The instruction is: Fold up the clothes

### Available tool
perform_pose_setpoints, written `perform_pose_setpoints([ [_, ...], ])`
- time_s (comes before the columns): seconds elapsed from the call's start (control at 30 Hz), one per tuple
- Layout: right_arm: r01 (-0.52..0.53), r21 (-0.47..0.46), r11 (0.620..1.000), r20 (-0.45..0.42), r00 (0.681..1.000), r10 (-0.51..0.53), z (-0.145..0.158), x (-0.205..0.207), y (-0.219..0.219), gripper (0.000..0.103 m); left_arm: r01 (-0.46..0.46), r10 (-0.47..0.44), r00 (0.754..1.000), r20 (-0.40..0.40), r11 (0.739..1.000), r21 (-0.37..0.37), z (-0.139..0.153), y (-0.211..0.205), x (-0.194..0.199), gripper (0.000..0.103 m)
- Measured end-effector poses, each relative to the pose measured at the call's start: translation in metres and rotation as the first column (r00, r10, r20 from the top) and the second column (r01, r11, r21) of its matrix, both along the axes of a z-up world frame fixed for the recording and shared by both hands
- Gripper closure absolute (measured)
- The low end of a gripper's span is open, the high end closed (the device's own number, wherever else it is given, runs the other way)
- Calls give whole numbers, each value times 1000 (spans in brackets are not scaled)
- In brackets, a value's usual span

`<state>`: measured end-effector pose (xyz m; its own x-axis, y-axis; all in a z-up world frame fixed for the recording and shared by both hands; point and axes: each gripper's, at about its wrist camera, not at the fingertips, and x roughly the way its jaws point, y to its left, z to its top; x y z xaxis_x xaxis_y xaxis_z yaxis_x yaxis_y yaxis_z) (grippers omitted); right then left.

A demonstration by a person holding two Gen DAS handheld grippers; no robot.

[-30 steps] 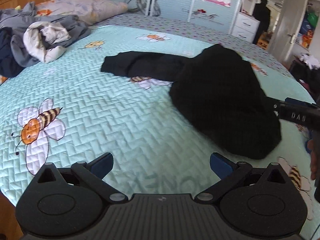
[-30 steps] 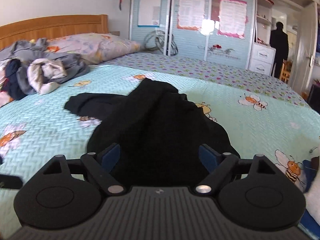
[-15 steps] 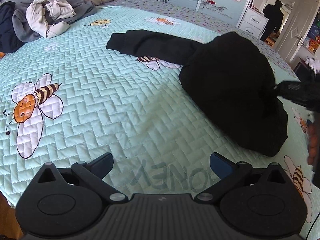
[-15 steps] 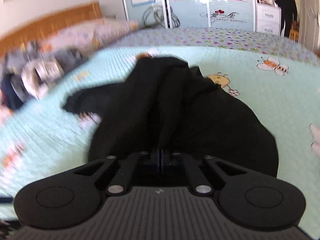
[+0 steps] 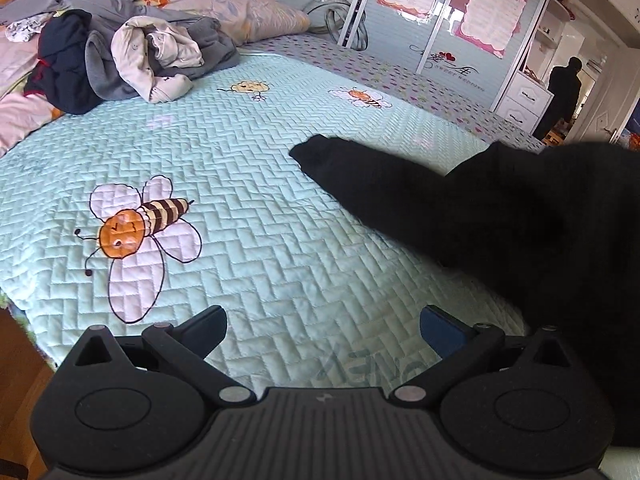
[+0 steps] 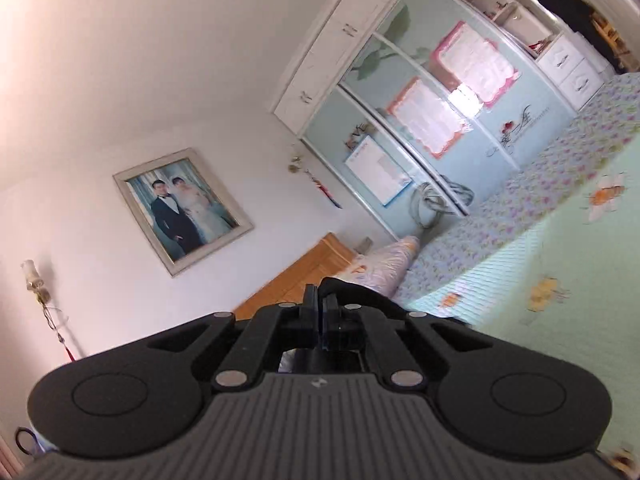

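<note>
The left gripper (image 5: pixel 323 330) hangs over the bed (image 5: pixel 248 248), jaws wide and empty. The black garment (image 5: pixel 500 216) fills that view at 3 o'clock, one sleeve reaching toward 10 o'clock. The right gripper (image 6: pixel 320 322) is tilted, jaws pinched on a fold of black cloth.

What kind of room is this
A home bedroom, most likely: a bed with a bee-print quilt, a pillow by the wooden headboard, and a wardrobe along the wall.
</note>
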<state>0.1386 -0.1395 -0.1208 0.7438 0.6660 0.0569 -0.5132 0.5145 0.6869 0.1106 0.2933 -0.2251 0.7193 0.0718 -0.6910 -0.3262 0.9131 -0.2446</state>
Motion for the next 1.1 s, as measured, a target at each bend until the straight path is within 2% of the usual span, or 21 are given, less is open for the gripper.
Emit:
perform_pose_setpoints([
  [0.03, 26, -69, 997, -54, 998, -30, -13, -6, -9, 97, 6, -6, 1000, -3, 1000, 7, 1, -2, -1, 1],
  [0.07, 83, -190, 978, -119, 987, -107, -29, -11, -13, 88, 12, -12, 1000, -5, 1000, 13, 2, -4, -1, 1],
  [0.1, 176, -346, 922, -178, 952, -248, -45, -16, -15, 76, 25, -25, 1000, -9, 999, 24, 2, -8, -1, 0],
  [0.13, 243, -453, 858, -207, 907, -366, -60, -21, -17, 76, 42, -42, 999, -13, 998, 36, 3, -14, -1, 0],
  [0.17, 282, -513, 811, -221, 869, -442, -75, -26, -20, 76, 63, -62, 998, -19, 997, 52, 3, -21, -1, 1],
  [0.2, 299, -529, 794, -231, 850, -474, -86, -32, -22, 76, 87, -85, 996, -26, 994, 73, 3, -29, -1, 1],
  [0.3, 305, -458, 835, -263, 851, -455, -106, -52, -26, 76, 171, -165, 985, -54, 978, 117, -1, -53, 1, 1],
  [0.37, 285, -447, 848, -258, 866, -428, -111, -61, -18, 76, 245, -237, 968, -81, 962, 120, -8, -69, 4, 0],
  [0.43, 246, -452, 858, -250, 887, -387, -111, -65, -8, 76, 304, -294, 950, -103, 947, 101, -18, -83, 6, 1],
  [0.5, 212, -450, 867, -250, 903, -350, -109, -70, 0, 71, 353, -343, 931, -123, 932, 78, -31, -95, 7, 1],
  [0.6, 200, -483, 852, -232, 910, -345, -118, -87, 3, 59, 430, -418, 894, -160, 902, 42, -52, -114, 9, 1],
  [0.67, 193, -495, 847, -227, 912, -341, -128, -95, -1, 55, 442, -426, 885, -188, 895, 54, -63, -124, 11, 1],
  [0.77, 190, -486, 853, -234, 912, -337, -137, -104, -8, 54, 452, -428, 875, -225, 889, 68, -77, -137, 14, 2],
  [0.87, 202, -473, 858, -237, 908, -344, -142, -109, -13, 51, 466, -454, 867, -204, 885, 12, -84, -140, 19, 11],
  [0.93, 213, -466, 859, -236, 905, -353, -144, -109, -18, 50, 476, -469, 864, -185, 879, -7, -84, -140, 22, 24],
  [0.97, 219, -462, 859, -236, 904, -357, -146, -110, -20, 49, 481, -476, 861, -181, 877, -18, -82, -140, 23, 36],
  [1.0, 227, -455, 861, -235, 902, -362, -147, -110, -23, 49, 486, -485, 857, -175, 873, -43, -81, -139, 25, 57],
  [1.03, 237, -446, 863, -234, 900, -368, -147, -110, -25, 49, 492, -497, 852, -167, 868, -73, -80, -138, 27, 70],
  [1.07, 244, -435, 867, -233, 899, -370, -147, -111, -27, 48, 495, -504, 848, -165, 864, -95, -79, -138, 29, 92],
  [1.1, 252, -423, 870, -231, 899, -372, -147, -112, -30, 48, 496, -508, 845, -167, 861, -111, -79, -138, 32, 94],
])
